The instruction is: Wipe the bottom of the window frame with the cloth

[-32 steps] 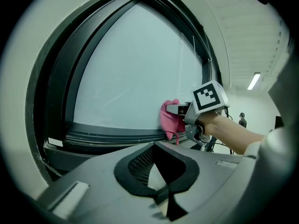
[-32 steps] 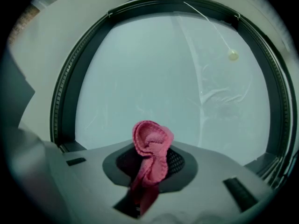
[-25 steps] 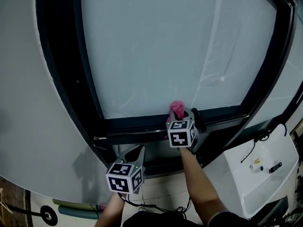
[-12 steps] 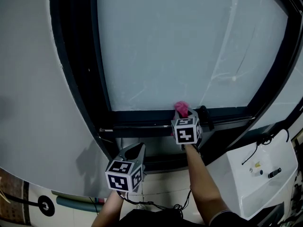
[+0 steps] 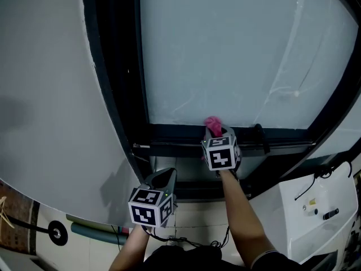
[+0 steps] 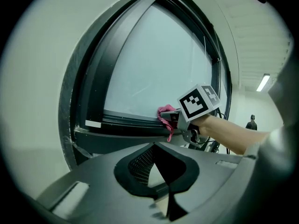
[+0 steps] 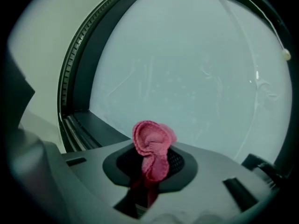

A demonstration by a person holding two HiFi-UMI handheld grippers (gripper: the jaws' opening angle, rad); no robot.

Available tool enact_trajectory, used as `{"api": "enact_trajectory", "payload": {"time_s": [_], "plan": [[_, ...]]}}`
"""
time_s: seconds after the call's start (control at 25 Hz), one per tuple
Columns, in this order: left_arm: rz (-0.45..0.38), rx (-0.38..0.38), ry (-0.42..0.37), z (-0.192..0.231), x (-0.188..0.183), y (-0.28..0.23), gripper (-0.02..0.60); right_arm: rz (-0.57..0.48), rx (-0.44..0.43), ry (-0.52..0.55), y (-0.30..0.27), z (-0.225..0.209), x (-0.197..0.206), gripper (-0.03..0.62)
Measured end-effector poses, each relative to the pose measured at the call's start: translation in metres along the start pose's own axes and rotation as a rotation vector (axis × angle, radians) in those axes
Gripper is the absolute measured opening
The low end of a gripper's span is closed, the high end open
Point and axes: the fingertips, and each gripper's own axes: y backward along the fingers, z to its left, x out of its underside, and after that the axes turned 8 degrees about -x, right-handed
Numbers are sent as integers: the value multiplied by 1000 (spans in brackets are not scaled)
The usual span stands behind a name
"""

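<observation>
Your right gripper (image 5: pixel 218 133) is clamped on a bunched pink cloth (image 5: pixel 212 123). The cloth rests against the bottom rail of the dark window frame (image 5: pixel 169 134), about midway along it, where the glass (image 5: pixel 225 49) meets the rail. Your left gripper (image 5: pixel 162 177) hangs lower and to the left, below the frame, jaws together with nothing between them. This looks like the wiping stroke itself, partway along the rail. The next move likely calls for steady pressure into the rail while you slide the cloth sideways toward a bottom corner. A small black fitting (image 5: pixel 260 135) on the rail to the right would need working around.
</observation>
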Motion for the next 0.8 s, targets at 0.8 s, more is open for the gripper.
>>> {"api": "enact_trajectory", "payload": {"time_s": [0.8], "plan": [[-46,-166,99,63,3,48,6,-9,-369,150,-47,155,-55,78]]}}
